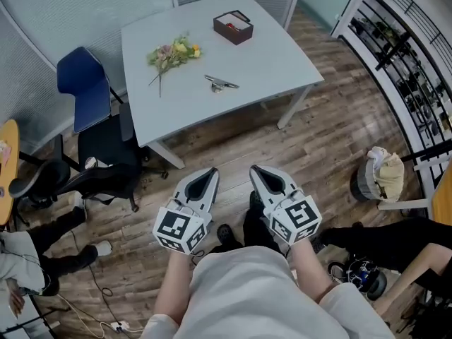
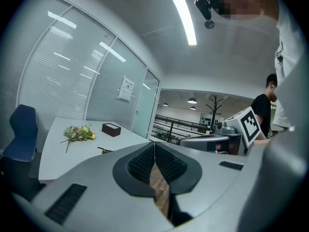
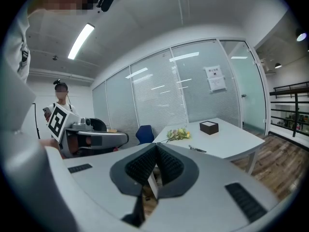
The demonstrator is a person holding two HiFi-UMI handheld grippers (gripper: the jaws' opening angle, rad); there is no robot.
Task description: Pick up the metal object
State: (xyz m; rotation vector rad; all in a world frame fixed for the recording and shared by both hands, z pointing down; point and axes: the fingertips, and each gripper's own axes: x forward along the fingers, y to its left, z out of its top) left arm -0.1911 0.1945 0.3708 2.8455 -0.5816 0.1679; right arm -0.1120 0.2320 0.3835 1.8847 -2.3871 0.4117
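A small shiny metal object [image 1: 220, 84] lies near the middle of the light grey table [image 1: 275, 58]. It shows as a thin dark sliver [image 2: 105, 150] in the left gripper view and again as a metal object [image 3: 197, 149] in the right gripper view. My left gripper [image 1: 209, 174] and right gripper [image 1: 257, 171] are held side by side close to my body, well short of the table, above the wooden floor. Both are shut with nothing between their jaws.
A bunch of flowers [image 1: 173, 53] lies left of the metal object and a dark box [image 1: 233, 27] stands at the table's far side. A blue chair [image 1: 84, 84] and black office chair [image 1: 99, 162] stand to the left. Seated people's legs [image 1: 385, 235] are at right.
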